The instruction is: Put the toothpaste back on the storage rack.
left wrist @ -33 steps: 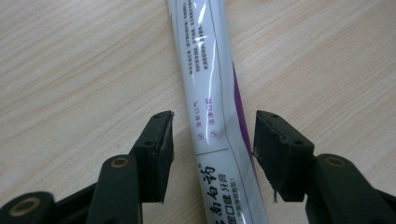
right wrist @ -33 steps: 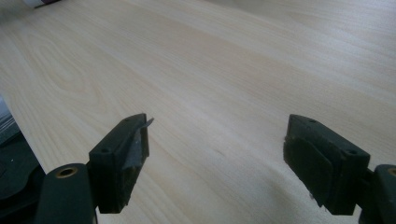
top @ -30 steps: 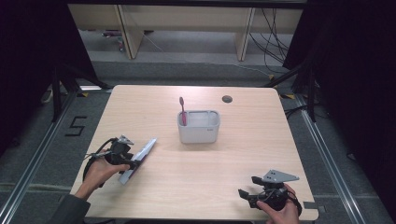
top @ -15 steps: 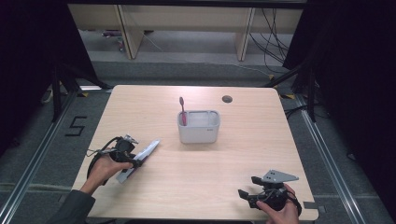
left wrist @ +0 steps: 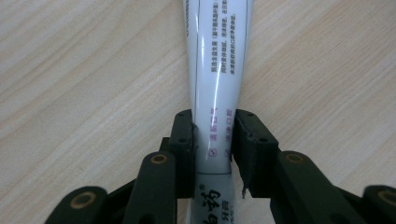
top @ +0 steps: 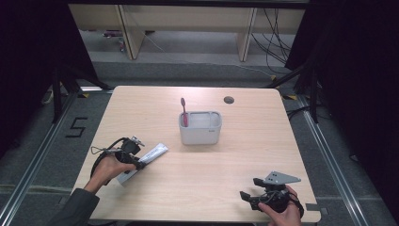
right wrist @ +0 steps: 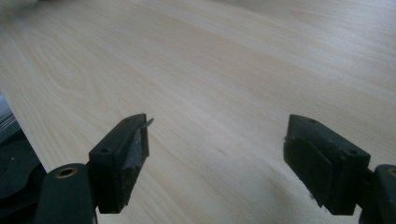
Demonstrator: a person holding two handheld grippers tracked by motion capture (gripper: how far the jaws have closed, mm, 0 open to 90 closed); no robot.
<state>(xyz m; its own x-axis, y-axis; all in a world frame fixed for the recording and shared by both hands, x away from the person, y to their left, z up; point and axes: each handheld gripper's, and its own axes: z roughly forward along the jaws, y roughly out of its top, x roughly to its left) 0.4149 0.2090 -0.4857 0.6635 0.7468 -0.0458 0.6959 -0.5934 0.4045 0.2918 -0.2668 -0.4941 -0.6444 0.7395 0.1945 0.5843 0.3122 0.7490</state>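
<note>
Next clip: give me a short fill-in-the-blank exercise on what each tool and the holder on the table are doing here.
1. The left tool is shut on a white ____ tube lying on the table.
2. The right tool has its jaws ____, with nothing between them.
3. A ____ toothbrush stands in the grey holder.

Missing words: toothpaste; open; red

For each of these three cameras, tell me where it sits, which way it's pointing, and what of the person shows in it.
High view: above the person's side, facing forward and down on the table; both forearms, left gripper, right gripper.
Left gripper view: rides the left gripper, looking along its fingers, shut on the toothpaste tube.
Right gripper view: rides the right gripper, looking over bare wood; fingers open.
Shared: high and left gripper views both show the tube.
</note>
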